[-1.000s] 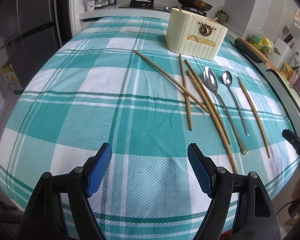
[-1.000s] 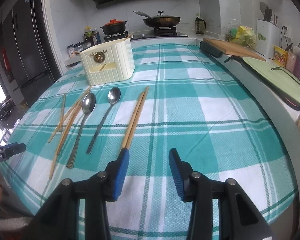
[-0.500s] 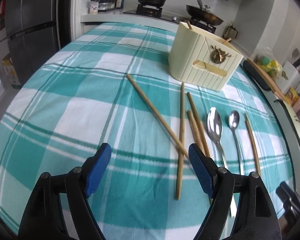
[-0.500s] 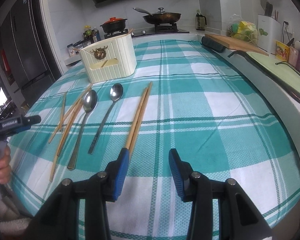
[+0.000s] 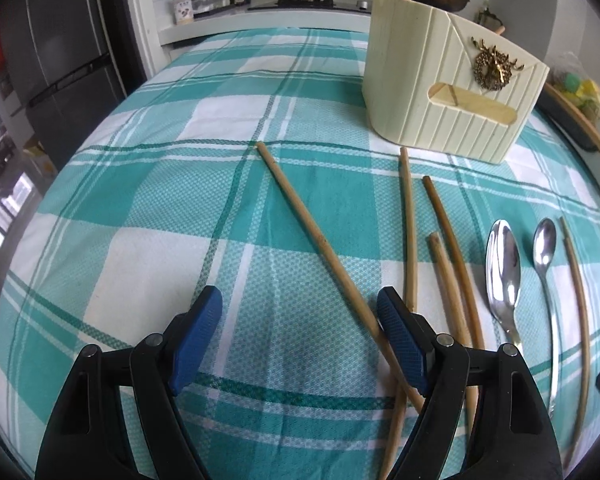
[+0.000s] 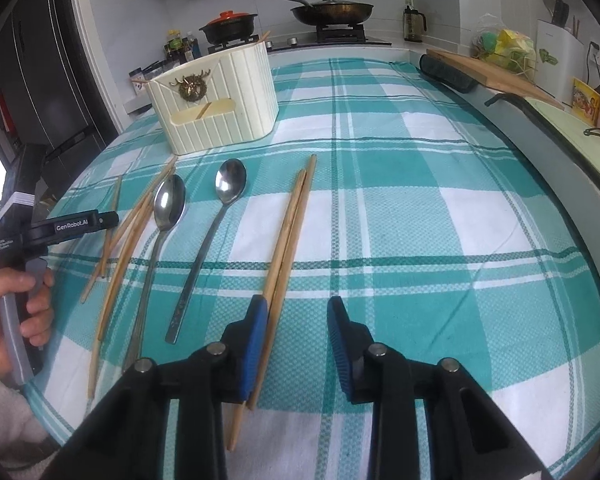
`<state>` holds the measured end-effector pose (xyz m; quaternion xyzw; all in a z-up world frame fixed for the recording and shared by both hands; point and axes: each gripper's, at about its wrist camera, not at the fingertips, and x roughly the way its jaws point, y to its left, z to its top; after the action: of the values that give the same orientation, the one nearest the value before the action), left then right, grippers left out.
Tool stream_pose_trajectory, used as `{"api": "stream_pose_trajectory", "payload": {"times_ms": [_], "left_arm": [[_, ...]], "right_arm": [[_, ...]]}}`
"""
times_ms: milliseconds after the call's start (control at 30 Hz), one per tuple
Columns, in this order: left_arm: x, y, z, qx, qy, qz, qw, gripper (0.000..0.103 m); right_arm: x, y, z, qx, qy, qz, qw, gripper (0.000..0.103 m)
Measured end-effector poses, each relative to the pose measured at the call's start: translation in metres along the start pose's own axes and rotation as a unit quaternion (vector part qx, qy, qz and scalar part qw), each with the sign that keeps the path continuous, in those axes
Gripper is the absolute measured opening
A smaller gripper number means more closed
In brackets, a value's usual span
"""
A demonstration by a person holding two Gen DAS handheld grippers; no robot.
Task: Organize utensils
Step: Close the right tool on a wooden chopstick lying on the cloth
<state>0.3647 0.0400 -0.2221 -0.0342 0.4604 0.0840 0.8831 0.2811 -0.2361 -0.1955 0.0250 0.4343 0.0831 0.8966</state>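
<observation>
The surface (image 6: pixel 400 208) wears a teal-and-white check cloth, and everything to be sorted lies on it in front of the cream holder (image 6: pixel 216 108), which stands upright at the far side.

The spoons (image 6: pixel 204 216) lie side by side, bowls toward the holder, between a loose scatter of chopsticks on the left (image 5: pixel 432 248) and a tidy pair (image 6: pixel 290 236) on the right.

That pair is what the coming move turns on. It is pale wood, slim, the two sticks touching along their length, long axis running from near the holder straight back toward the right gripper (image 6: pixel 296 340). Its near end passes between the fingers, hard against the left pad (image 6: pixel 254 344) and clear of the other. The fingers are closing but not yet clamped, so the right hand looks set to take the pair.

The left gripper (image 5: pixel 300 336) hangs released and wide over the scatter, one slanted chopstick (image 5: pixel 320 244) running in under its right finger; nothing is gripped.
</observation>
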Motion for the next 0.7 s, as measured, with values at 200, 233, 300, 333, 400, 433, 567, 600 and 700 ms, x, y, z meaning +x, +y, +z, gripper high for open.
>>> {"api": "stream_pose_trajectory", "payload": {"times_ms": [200, 233, 300, 333, 400, 433, 567, 600, 700], "left_arm": [[-0.003, 0.013, -0.006, 0.013, 0.009, -0.009, 0.9998, 0.082], [-0.005, 0.016, -0.007, 0.015, 0.010, -0.009, 0.9998, 0.082], [-0.006, 0.023, -0.010, 0.017, 0.011, -0.012, 0.9997, 0.083], [-0.007, 0.027, -0.011, 0.017, 0.013, -0.013, 0.9997, 0.083], [-0.009, 0.033, -0.013, 0.020, 0.017, -0.015, 0.9996, 0.083], [-0.009, 0.037, -0.013, 0.020, 0.017, -0.014, 0.9995, 0.083], [-0.012, 0.049, -0.019, 0.026, 0.020, -0.013, 0.9994, 0.083], [-0.013, 0.051, -0.020, 0.027, 0.020, -0.013, 0.9993, 0.083], [-0.016, 0.057, -0.023, 0.033, 0.023, -0.013, 0.9991, 0.083]], "right_arm": [[0.016, 0.005, 0.003, -0.020, 0.024, -0.009, 0.999, 0.028], [0.017, 0.007, 0.003, -0.025, 0.030, -0.009, 0.999, 0.028], [0.018, 0.012, 0.002, -0.041, 0.037, -0.015, 0.998, 0.028], [0.019, 0.015, 0.001, -0.052, 0.039, -0.022, 0.998, 0.028], [0.019, 0.017, 0.001, -0.059, 0.039, -0.032, 0.997, 0.021], [0.019, 0.017, 0.001, -0.060, 0.039, -0.037, 0.997, 0.019], [0.019, 0.011, 0.002, -0.056, 0.033, -0.046, 0.997, 0.009], [0.018, 0.010, 0.001, -0.057, 0.032, -0.050, 0.997, 0.008], [0.014, 0.002, -0.001, -0.043, 0.032, -0.064, 0.997, 0.007]]}}
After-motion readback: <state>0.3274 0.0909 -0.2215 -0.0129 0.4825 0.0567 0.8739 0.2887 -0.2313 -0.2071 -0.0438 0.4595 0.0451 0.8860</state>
